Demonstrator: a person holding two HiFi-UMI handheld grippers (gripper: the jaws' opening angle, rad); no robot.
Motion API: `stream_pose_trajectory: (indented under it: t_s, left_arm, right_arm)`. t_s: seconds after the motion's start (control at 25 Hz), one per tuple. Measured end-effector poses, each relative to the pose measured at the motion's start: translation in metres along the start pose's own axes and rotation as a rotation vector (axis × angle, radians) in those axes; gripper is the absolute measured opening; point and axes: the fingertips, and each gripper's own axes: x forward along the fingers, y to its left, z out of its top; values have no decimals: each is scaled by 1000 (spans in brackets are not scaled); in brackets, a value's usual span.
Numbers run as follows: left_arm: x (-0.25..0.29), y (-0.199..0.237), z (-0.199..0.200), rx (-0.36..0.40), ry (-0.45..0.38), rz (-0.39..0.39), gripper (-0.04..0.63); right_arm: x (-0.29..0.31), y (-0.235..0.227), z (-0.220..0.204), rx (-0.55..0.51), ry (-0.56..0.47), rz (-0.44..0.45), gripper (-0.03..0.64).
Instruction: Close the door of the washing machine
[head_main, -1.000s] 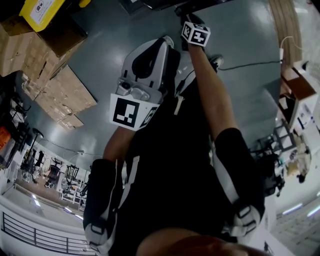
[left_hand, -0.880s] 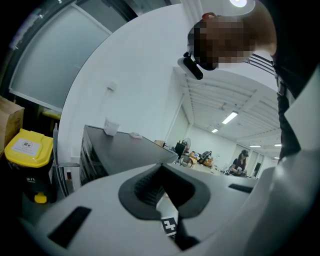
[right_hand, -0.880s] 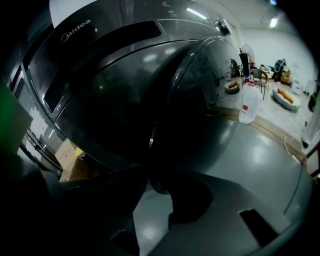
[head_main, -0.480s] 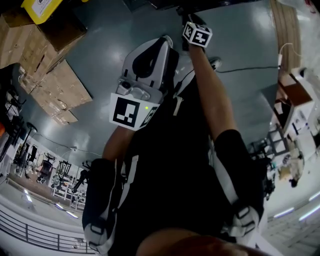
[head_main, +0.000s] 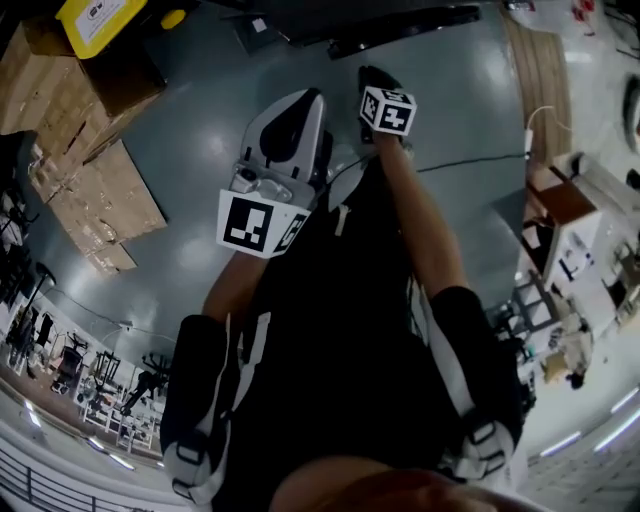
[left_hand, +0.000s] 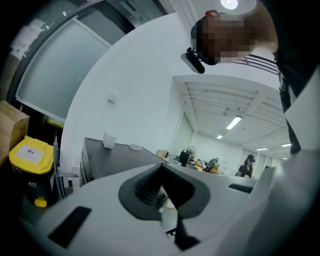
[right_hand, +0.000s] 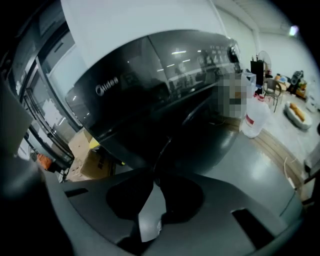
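Note:
The washing machine is dark and glossy, and it fills the upper half of the right gripper view. Its rounded front door bulges toward me; whether it is latched I cannot tell. In the head view only the machine's dark lower edge shows at the top. My right gripper hangs in front of the machine and points down at it. Its jaws have just been closing; the tips meet with nothing between them. My left gripper points out into the room, tips together and empty. Both the left gripper and the right gripper show above my torso.
Cardboard boxes and a yellow bin stand at the left on the grey floor. A cable runs across the floor toward white shelving. A clear water jug stands right of the machine. A dark counter lies ahead of the left gripper.
The right gripper has drawn back from the machine's edge toward my body. The left gripper has shifted slightly the same way. The head view has swung, showing more floor on the right.

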Motion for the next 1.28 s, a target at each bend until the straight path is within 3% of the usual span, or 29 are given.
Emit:
stream_pose_trajectory:
  t_s: [0.36,0.72,1.0,1.28]
  left_arm:
    - [-5,-70,50,46,-81,0,5]
    - [-14,-148,83,125,-144,-16,5]
    - [-34,-180,97,157,-160,-32,6]
    - [-39,-185,97,175,-175,-10,5]
  right_arm:
    - [-154,-12,94,-98,-179,7,23]
    - [-316,3,175,-180,-465,58,23]
    - [-428,34,182,-232,-642,82,18]
    - [-470,39,168,-231,-708,112,9]
